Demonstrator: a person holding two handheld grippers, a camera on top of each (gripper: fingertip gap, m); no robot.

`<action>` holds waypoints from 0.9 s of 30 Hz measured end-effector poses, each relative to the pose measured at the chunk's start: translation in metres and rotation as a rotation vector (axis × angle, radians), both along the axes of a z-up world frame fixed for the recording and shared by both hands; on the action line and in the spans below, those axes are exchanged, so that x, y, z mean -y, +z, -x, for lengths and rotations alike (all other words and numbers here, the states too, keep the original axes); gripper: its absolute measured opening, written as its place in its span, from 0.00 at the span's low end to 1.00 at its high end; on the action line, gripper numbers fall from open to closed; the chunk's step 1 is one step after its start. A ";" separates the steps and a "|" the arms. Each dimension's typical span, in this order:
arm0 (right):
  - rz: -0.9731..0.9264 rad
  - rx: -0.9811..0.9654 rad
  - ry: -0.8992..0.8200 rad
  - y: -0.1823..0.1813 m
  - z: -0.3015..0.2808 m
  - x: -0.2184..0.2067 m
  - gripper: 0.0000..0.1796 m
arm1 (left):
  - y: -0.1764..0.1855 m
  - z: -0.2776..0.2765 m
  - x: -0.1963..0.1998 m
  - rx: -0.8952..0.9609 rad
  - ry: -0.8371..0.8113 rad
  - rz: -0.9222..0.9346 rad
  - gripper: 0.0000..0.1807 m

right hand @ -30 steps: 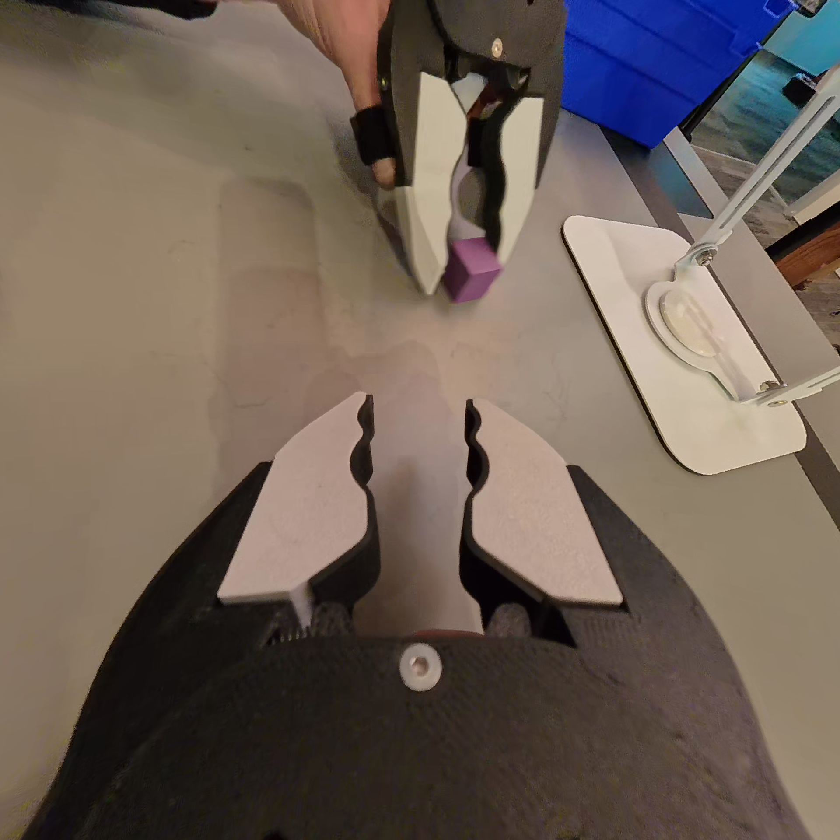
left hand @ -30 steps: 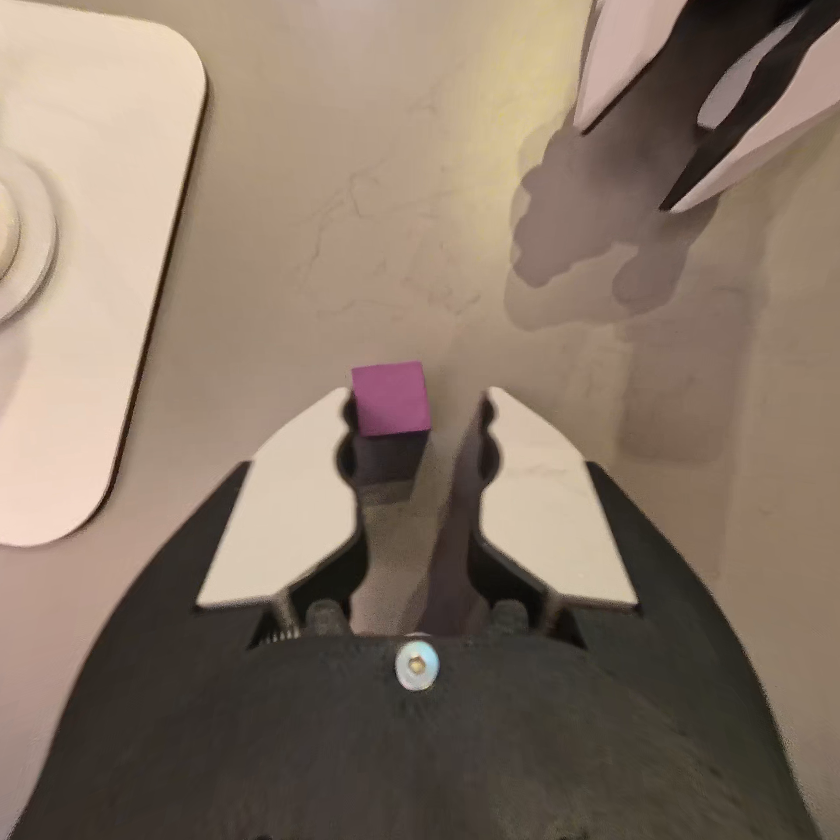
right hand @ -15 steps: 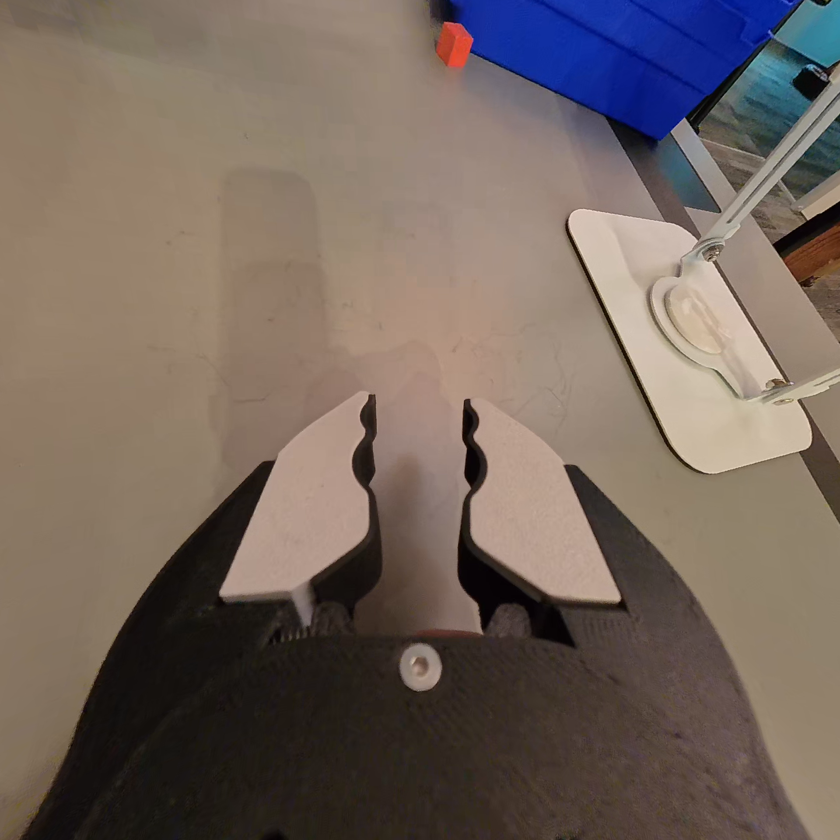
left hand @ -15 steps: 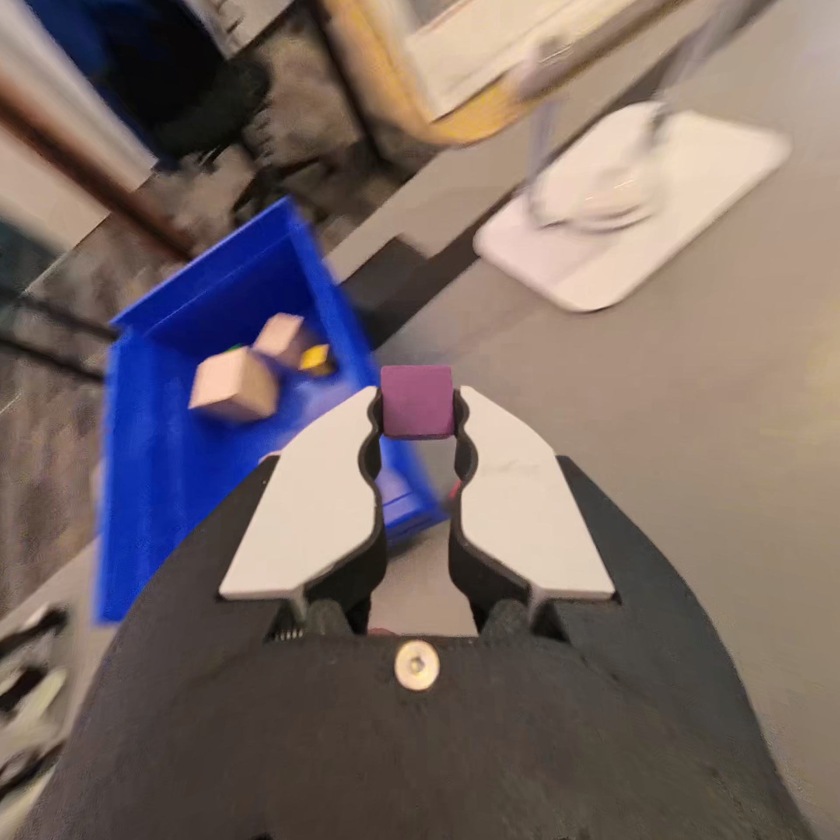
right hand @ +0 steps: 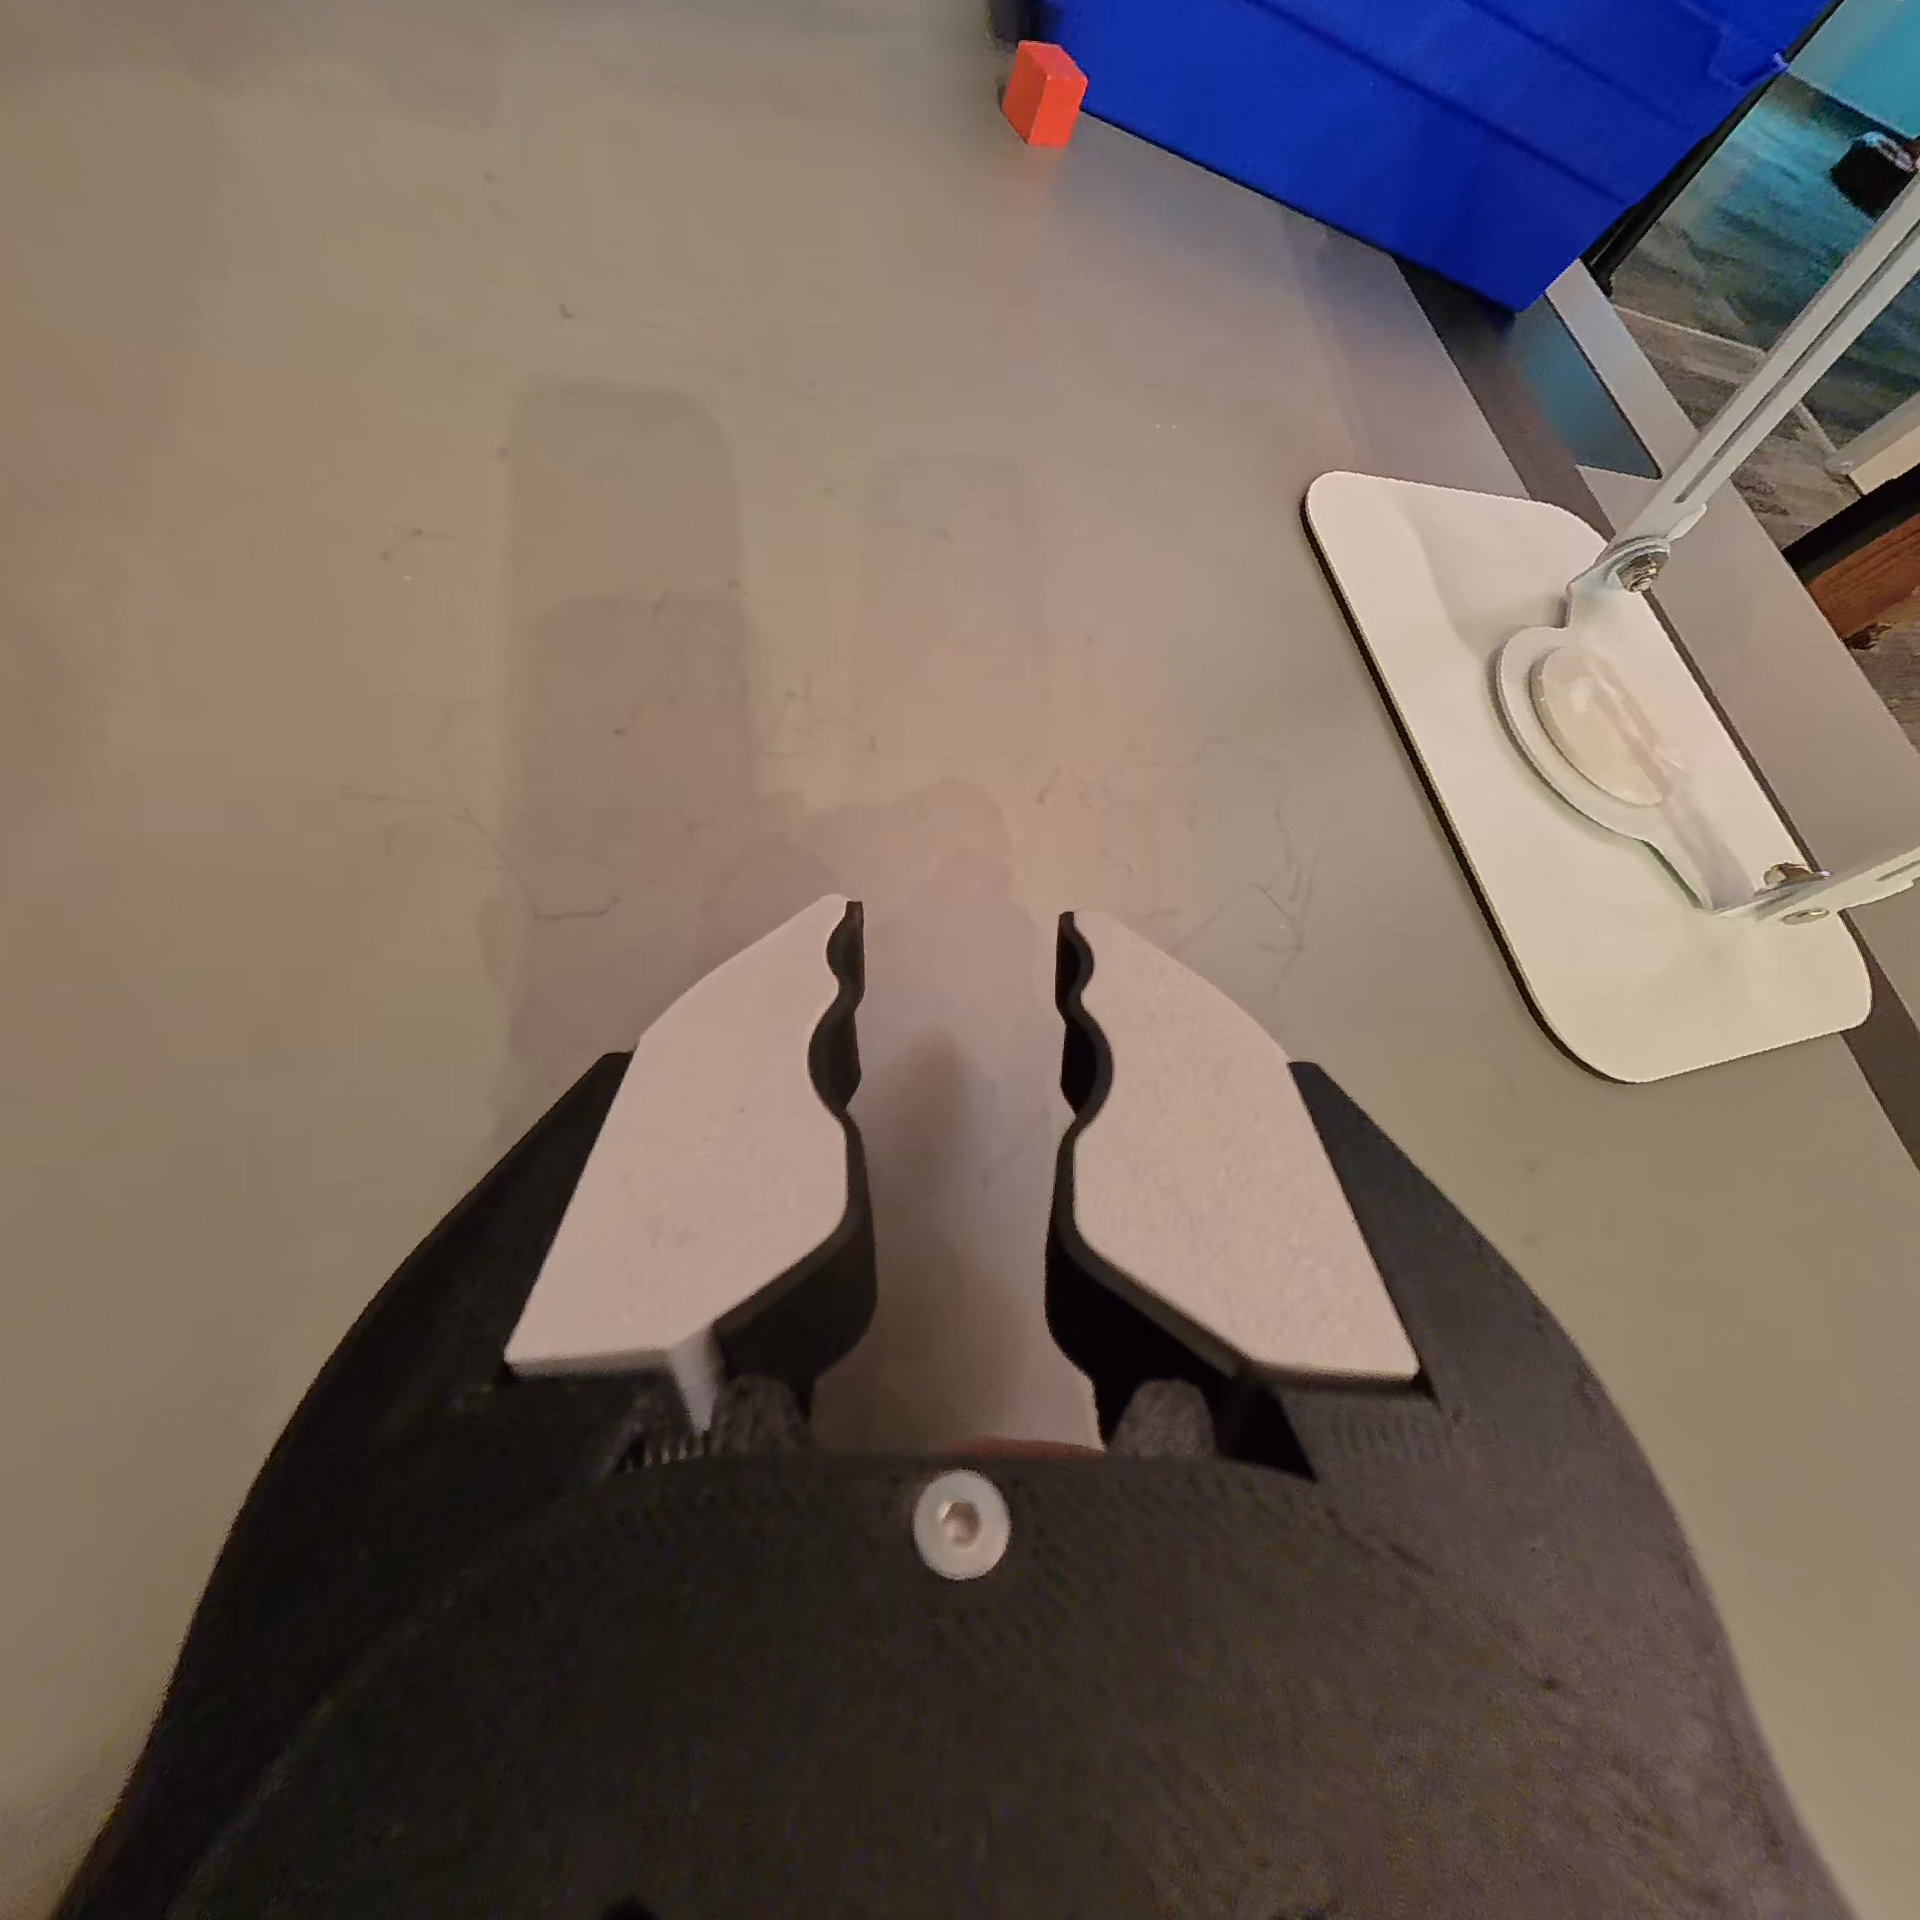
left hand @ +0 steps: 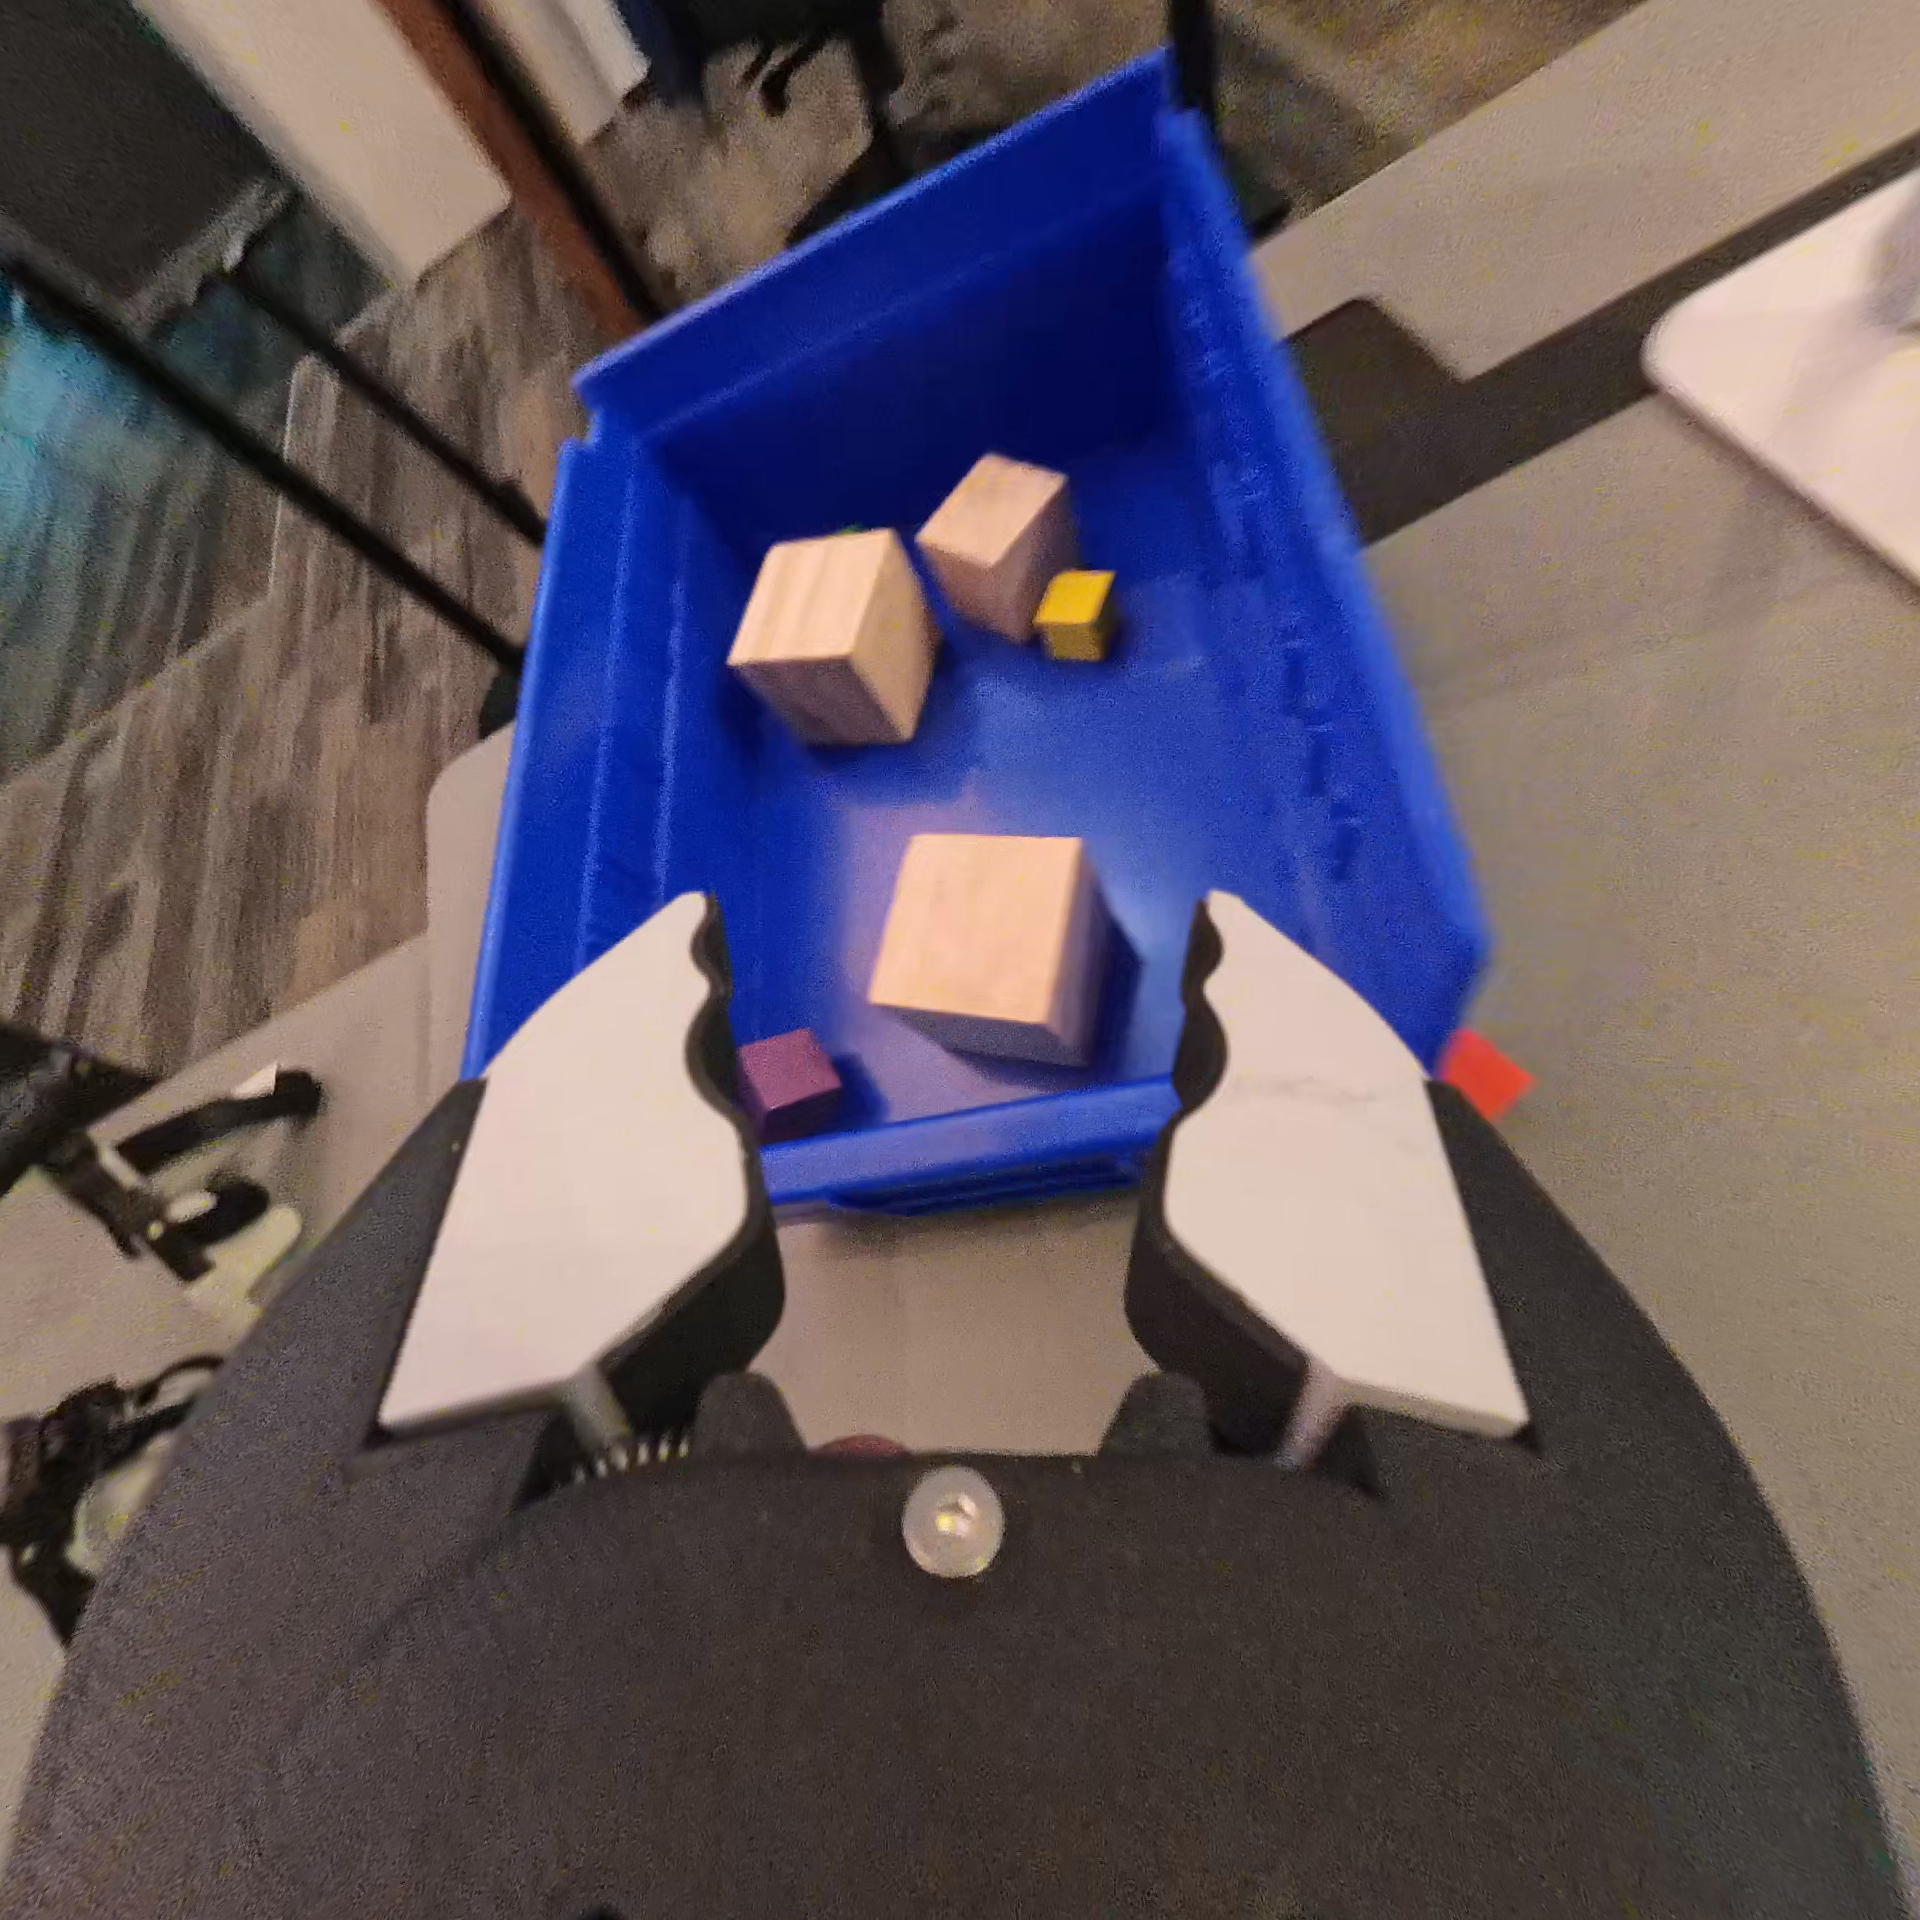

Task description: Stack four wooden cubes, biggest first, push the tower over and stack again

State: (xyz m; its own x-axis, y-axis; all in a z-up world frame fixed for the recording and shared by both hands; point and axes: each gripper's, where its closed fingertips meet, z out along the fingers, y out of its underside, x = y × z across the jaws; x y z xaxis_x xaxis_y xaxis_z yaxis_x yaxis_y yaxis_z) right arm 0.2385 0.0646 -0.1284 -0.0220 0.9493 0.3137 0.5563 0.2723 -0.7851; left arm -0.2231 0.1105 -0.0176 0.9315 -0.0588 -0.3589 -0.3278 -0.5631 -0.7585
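Our left tongs (left hand: 951, 997) hang wide open and empty above the blue bin (left hand: 1340, 665); our right tongs (right hand: 958, 971) are partly open, empty, over the bare worktop (right hand: 416, 520). Three plain cubes (left hand: 987, 945), a purple cube (left hand: 790, 1081) and a yellow one (left hand: 1075, 615) lie in the bin; a red cube (right hand: 1042, 91) sits just outside. The cubes look light, stiff and smooth; we'd pinch opposite flat faces, mid-height.

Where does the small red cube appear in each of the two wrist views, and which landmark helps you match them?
Left wrist view: the red cube sits at right of centre, on the table by the near right corner of the blue bin.
Right wrist view: the red cube is at the top, just left of the bin.
Shared landmark: the blue bin.
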 end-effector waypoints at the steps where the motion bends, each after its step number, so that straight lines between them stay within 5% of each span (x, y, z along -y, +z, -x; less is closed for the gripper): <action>1: 0.000 0.001 0.001 0.000 0.000 0.000 0.20 | 0.007 -0.029 0.009 -0.009 -0.091 -0.021 0.39; 4: -0.003 0.006 0.004 -0.001 0.000 0.001 0.20 | 0.003 -0.115 0.035 -0.128 -0.385 0.000 0.26; 8: -0.010 0.008 0.010 -0.002 0.001 0.001 0.20 | -0.044 -0.177 0.054 -0.314 -0.616 0.155 0.28; 16: -0.016 0.013 0.017 -0.002 0.000 0.003 0.20 | -0.120 -0.141 0.040 -0.198 -0.518 0.483 0.53; 23: -0.013 0.020 0.021 -0.003 -0.001 0.004 0.20 | -0.137 -0.134 0.046 -0.023 -0.456 0.566 0.58; 27: -0.012 0.021 0.021 -0.003 -0.001 0.004 0.19 | -0.134 -0.144 0.056 -0.043 -0.511 0.572 0.52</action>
State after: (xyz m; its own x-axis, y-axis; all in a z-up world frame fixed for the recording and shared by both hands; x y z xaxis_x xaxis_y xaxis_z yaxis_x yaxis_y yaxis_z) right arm 0.2399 0.0604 -0.1314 -0.0485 0.9447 0.3242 0.5666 0.2933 -0.7700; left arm -0.0790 0.0548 -0.1521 0.7246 -0.6657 -0.1782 -0.6754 -0.6346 -0.3758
